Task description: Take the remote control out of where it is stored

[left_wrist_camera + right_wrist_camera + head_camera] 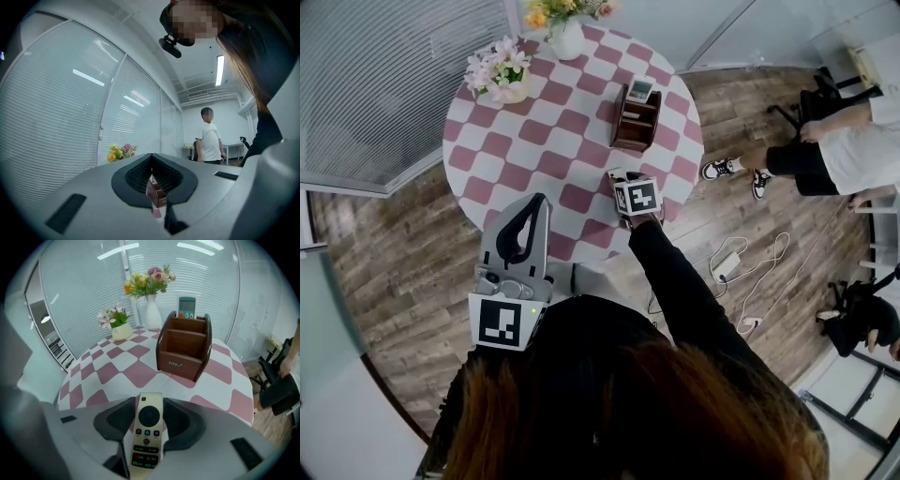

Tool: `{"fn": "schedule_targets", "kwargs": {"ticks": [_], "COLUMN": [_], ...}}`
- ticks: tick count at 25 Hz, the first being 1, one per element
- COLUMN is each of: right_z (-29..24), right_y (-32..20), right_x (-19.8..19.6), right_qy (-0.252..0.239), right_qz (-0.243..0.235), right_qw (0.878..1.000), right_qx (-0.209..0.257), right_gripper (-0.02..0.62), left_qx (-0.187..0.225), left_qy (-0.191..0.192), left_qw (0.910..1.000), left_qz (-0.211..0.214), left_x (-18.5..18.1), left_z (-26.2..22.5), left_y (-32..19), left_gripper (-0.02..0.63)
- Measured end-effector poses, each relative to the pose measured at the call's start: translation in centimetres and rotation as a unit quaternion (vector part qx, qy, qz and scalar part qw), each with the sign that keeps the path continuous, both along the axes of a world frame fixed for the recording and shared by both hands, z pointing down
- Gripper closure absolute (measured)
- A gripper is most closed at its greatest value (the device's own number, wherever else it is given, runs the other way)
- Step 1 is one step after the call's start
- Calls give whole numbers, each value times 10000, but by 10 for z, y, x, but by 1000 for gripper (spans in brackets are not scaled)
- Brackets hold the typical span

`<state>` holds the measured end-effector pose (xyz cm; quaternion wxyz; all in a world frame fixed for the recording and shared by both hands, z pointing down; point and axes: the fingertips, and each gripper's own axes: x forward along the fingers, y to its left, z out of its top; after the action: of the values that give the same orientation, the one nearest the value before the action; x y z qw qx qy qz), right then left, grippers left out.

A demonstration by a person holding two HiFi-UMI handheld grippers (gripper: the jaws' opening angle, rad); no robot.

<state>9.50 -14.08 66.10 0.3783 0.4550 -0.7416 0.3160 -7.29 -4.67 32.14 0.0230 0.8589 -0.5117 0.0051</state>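
Right gripper view: gold remote control point(147, 434) out of the wooden holder point(183, 348), pinched in the right gripper point(150, 401).

Jaws set wide, pads pressed on both long edges of the remote, button face up, round pad end toward the holder. Held above the near part of the round pink-and-white checked table point(122, 366), well apart from the holder, with bare cloth between. Second, grey-green remote point(187, 309) upright in the holder's rear compartment; front compartments seemingly empty. White vase of flowers point(151, 310) and small pot of pink flowers point(117, 324) beyond, by the blinds. Head view: left gripper point(539, 199) low at the table's near edge, jaws closed tip to tip, nothing gripped; only a sliver of the holder visible through the gap between its pads.
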Motion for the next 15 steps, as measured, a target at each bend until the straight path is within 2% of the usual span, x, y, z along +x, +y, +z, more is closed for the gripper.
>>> {"fn": "schedule_targets", "kwargs": {"ticks": [3, 6, 7, 11, 15], "right_z": [-13, -18, -19, -29, -52], "right_y": [-5, -9, -10, -12, -17], "right_x": [-2, 0, 0, 1, 1], "right_qy": [-134, -224, -266, -438, -661], "right_qz": [16, 137, 181, 260, 294], "right_qw": [9994, 9985, 9982, 9957, 9875], "right_qx": [305, 474, 509, 773, 1403], "right_gripper": [429, 544, 563, 580, 581], "left_qx": [1, 10, 15, 32, 51], "left_qy": [13, 13, 10, 2, 6], "left_qw": [10000, 10000, 10000, 10000, 10000], "left_qz": [-1, 10, 17, 34, 35], "left_x": [0, 1, 1, 4, 4], "left_z": [0, 0, 0, 0, -2], "left_y": [0, 0, 0, 1, 2], "left_gripper": [597, 597, 597, 597, 597]}}
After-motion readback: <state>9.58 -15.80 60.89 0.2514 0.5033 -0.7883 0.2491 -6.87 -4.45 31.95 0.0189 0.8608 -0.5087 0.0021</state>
